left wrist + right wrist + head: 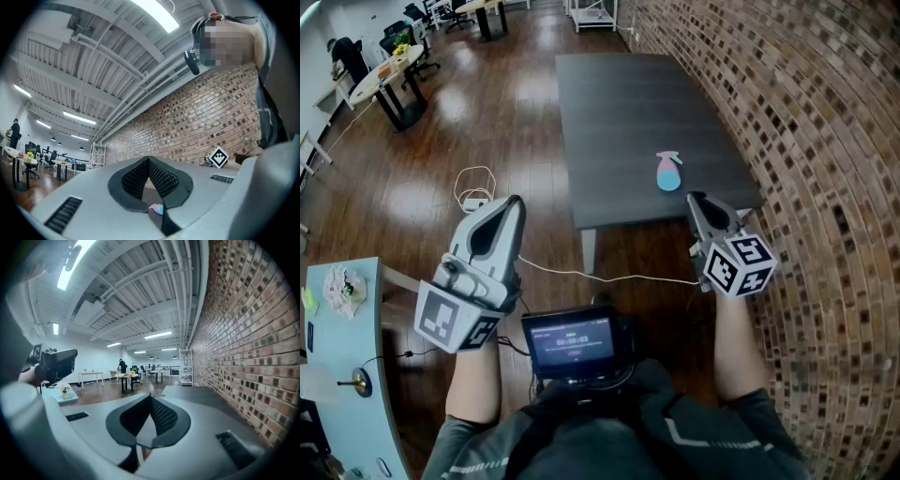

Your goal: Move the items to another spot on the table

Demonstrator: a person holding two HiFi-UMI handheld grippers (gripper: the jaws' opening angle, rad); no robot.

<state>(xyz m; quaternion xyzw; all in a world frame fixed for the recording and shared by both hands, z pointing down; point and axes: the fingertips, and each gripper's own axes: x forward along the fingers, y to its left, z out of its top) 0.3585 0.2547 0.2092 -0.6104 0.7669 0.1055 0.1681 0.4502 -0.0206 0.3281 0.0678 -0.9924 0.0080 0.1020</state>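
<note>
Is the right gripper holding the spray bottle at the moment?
No, the spray bottle rests on the table, apart from the right gripper, whose jaws are shut on nothing.

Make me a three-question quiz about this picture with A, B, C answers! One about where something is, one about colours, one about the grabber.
1. Where is the spray bottle? A on the floor; B on the dark table; C in a gripper.
2. What colours is it? A pink and blue; B green and yellow; C black and white.
3. How are the fingers of the right gripper? A wide apart; B closed, empty; C squeezing the bottle.
Answers: B, it lies near the table's front edge. A, pink nozzle, blue base. B, the right gripper view shows them meeting with nothing between.
</note>
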